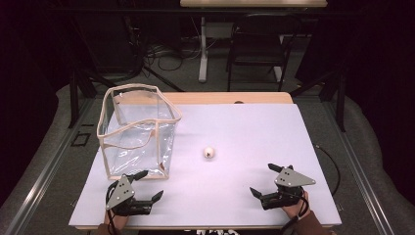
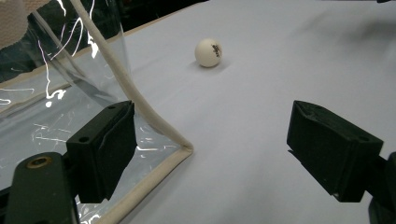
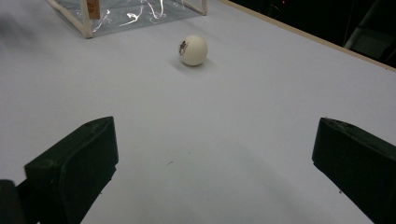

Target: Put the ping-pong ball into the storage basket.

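Both tongs, left (image 1: 148,185) and right (image 1: 264,179), gape wide and empty on the bench (image 1: 254,127). The left gripper view alone shows the clear bag's (image 2: 70,107) corner seam, the ball (image 2: 208,52) at one o'clock.

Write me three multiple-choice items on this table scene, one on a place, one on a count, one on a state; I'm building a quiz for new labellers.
1. Where does the white ball lie?
A. inside the clear bag
B. on the bare table, to the right of the clear bag
C. between the left tool's jaws

2. How many balls are on the table?
A. one
B. two
C. three

3. How do the jaws of the right tool stand?
A. shut on the ball
B. shut on nothing
C. open, with nothing between them

Key:
1 B, the high view shows the ball on the white surface, apart from the clear bag.
2 A, only a single ball is in sight.
3 C, the right gripper view shows both jaws wide apart over bare table.
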`<state>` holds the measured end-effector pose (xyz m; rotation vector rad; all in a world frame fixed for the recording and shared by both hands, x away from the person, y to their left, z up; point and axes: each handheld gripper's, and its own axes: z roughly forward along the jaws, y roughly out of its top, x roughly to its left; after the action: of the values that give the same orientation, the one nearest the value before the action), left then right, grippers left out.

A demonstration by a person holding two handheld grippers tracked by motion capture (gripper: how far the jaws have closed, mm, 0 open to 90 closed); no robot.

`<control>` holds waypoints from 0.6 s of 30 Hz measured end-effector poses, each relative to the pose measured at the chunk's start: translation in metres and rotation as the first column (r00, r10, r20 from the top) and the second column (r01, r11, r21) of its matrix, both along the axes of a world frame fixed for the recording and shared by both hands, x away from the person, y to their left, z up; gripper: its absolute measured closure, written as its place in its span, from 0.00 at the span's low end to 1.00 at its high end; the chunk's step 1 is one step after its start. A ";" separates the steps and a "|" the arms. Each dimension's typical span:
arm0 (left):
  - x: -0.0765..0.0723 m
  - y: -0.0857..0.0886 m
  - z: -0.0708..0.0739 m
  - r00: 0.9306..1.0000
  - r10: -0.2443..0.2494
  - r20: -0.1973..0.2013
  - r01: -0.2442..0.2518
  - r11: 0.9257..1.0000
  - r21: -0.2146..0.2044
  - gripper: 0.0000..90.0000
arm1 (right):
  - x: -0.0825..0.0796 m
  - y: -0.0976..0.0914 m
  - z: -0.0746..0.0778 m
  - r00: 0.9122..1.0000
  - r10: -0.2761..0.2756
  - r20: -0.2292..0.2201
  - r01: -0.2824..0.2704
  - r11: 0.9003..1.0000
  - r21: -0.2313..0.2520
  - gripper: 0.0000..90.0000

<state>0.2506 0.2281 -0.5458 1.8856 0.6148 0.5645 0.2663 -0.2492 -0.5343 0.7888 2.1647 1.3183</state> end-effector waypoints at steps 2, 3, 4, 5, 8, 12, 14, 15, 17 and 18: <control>0.000 -0.001 0.000 1.000 -0.003 0.000 0.003 1.000 0.005 0.18 | 0.003 0.004 0.001 1.000 -0.001 -0.006 0.001 1.000 -0.008 0.00; 0.001 -0.001 -0.001 1.000 -0.004 -0.001 0.004 1.000 0.009 0.18 | 0.003 0.004 0.002 1.000 -0.001 -0.008 0.001 1.000 -0.008 0.00; 0.000 -0.001 -0.001 1.000 -0.006 -0.002 0.006 1.000 0.009 0.18 | 0.004 0.005 0.002 1.000 -0.003 -0.012 0.003 1.000 -0.010 0.00; 0.000 -0.001 0.000 1.000 -0.012 -0.001 0.012 1.000 0.010 0.18 | 0.005 0.006 0.002 1.000 -0.004 -0.015 0.004 1.000 -0.011 0.00; 0.000 -0.001 0.000 1.000 -0.011 0.000 0.011 1.000 0.009 0.18 | 0.008 0.009 0.002 1.000 -0.006 -0.029 0.005 1.000 -0.017 0.00; 0.000 -0.001 0.000 1.000 -0.011 -0.002 0.011 1.000 0.012 0.18 | 0.012 0.013 0.003 0.999 -0.003 -0.041 0.002 1.000 -0.024 0.00; 0.001 -0.002 0.000 1.000 -0.014 -0.002 0.014 1.000 0.015 0.18 | 0.013 0.016 0.004 0.999 -0.003 -0.044 0.001 1.000 -0.029 0.00; 0.001 -0.002 0.000 1.000 -0.016 -0.002 0.016 1.000 0.014 0.18 | 0.014 0.017 0.004 0.999 0.003 -0.047 -0.004 1.000 -0.028 0.00; 0.001 -0.002 0.000 1.000 -0.016 -0.001 0.016 1.000 0.012 0.18 | 0.015 0.019 0.005 0.999 0.007 -0.049 -0.008 0.999 -0.032 0.00; 0.001 -0.002 -0.001 1.000 -0.012 0.000 0.012 1.000 0.012 0.18 | 0.016 0.020 0.005 0.999 0.012 -0.050 -0.014 0.999 -0.034 0.00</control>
<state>0.2515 0.2256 -0.5463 1.8990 0.6011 0.5621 0.2824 -0.2289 -0.5292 0.8035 2.2293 1.2767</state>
